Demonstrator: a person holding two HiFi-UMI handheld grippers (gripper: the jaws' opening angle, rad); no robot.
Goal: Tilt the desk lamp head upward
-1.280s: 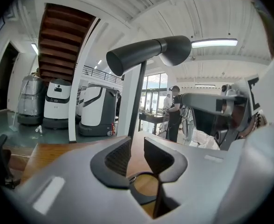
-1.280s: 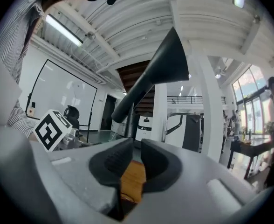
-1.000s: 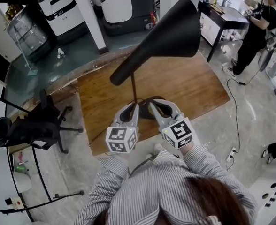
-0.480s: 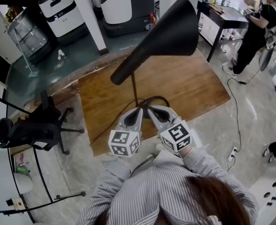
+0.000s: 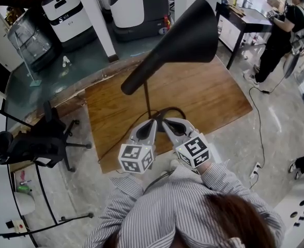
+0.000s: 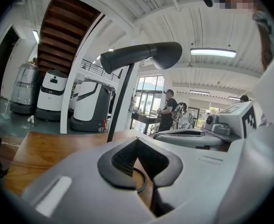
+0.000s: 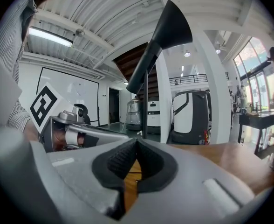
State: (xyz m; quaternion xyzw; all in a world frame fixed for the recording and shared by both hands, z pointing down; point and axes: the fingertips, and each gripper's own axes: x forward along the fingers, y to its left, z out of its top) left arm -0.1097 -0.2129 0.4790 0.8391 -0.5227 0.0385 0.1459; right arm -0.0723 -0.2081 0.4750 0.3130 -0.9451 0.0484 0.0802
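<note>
the left gripper (image 5: 153,122) and right gripper (image 5: 165,121) are sitting slightly lower in frame than 1 second ago, jaws pressed together, empty; the lamp (image 5: 178,40) is standing on the desk (image 5: 214,97), head upper centre.

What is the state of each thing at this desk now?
Lamp head: tilted, touched by nothing.
Lamp pole: upright.
Left hand-held gripper: shut, empty.
Right hand-held gripper: shut, empty.
Office chair: upright, nobody sitting.
</note>
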